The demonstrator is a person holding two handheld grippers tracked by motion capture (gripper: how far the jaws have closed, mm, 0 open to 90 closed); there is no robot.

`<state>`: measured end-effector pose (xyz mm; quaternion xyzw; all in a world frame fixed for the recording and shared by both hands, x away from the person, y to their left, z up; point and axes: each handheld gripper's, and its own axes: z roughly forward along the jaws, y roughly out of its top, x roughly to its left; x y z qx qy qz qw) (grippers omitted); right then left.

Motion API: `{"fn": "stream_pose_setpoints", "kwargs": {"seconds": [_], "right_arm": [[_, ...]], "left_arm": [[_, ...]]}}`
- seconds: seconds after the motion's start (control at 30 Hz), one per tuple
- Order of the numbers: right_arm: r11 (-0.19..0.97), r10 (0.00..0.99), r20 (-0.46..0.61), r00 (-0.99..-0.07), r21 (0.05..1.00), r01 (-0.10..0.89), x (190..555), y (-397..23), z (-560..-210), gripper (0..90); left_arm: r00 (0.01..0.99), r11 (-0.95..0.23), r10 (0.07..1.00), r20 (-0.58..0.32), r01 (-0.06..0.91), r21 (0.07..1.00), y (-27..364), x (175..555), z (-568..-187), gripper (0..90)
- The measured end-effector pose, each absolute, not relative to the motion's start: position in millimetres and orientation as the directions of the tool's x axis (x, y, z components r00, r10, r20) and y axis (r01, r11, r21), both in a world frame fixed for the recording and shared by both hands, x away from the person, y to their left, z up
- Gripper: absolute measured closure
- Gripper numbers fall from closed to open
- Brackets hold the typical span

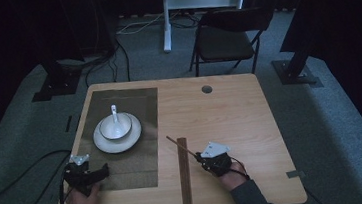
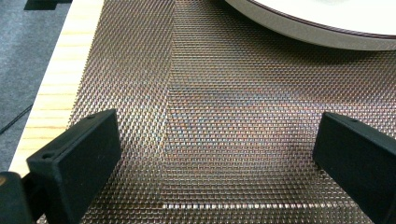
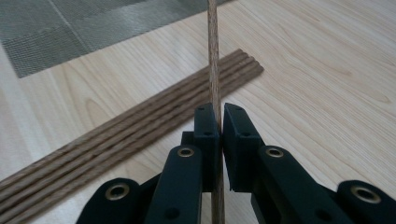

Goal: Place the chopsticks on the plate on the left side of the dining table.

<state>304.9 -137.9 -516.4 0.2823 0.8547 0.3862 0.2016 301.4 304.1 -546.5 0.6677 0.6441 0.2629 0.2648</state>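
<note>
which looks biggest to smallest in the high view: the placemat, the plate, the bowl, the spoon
1. placemat, the largest by far
2. plate, lying on the placemat
3. bowl, sitting on the plate and inside its rim
4. spoon, smallest, resting in the bowl

All four sit close together, so nearness to the camera does not change the order.

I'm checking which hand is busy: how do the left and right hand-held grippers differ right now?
The left hand-held gripper is open with nothing between its jaws, above the woven placemat; the right hand-held gripper is shut on a thin wooden stick. The left sits near the plate; the right sits beside the row of sticks. Both have black jaws.
</note>
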Motion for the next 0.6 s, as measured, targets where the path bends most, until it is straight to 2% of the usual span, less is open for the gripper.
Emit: {"fn": "stream_pose_setpoints", "kwargs": {"seconds": [0.6], "right_arm": [[0.572,0.563,-0.143,-0.814,0.779,0.259,299,-126,-512,84.5]], "left_arm": [[0.032,-0.03,0.999,0.01,0.721,0.692,304,301,-546,1.4]]}}
